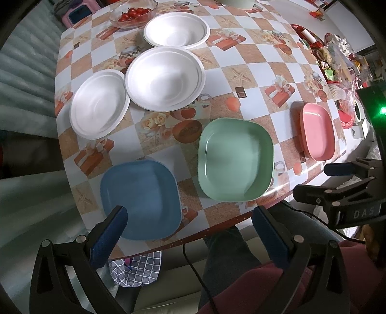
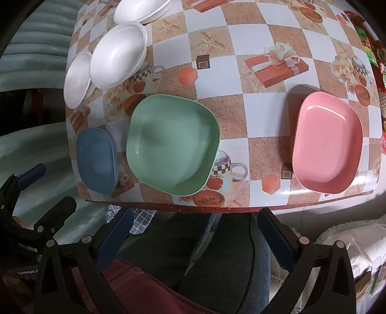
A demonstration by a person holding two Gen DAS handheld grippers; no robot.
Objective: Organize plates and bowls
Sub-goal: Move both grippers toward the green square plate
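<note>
Clearly, both tongs were spread wide and held nothing. My left gripper [image 1: 190, 217] sat at the bottom of the left wrist frame, its blue-padded fingers [image 1: 108, 235] apart, the left one overlapping the near edge of the blue plate [image 1: 141, 200] in the lower left; I could not tell whether it touched. My right gripper [image 2: 195, 231] hung low in the right wrist frame, short of the table's edge, above my lap, with its jaws just as far apart.

On the checked tablecloth [image 1: 253, 65] I counted 3 coloured square plates along the near edge: the blue one at lower left, the green plate [image 1: 235, 159] at centre and the pink plate [image 1: 318, 131] at the right, well apart from the green. In the right wrist frame the green plate [image 2: 172, 143] filled the centre, the blue plate [image 2: 96, 160] lay just beside it on the left, and the pink plate [image 2: 328, 142] sat at the right.

Further back, in the upper left of the left wrist frame, lay 3 white foam dishes: a white plate [image 1: 99, 111], a white bowl [image 1: 165, 78] whose rim overlapped it, and a second white bowl [image 1: 177, 29] behind. A glass bowl of tomatoes [image 1: 132, 13] stood at the top edge.
</note>
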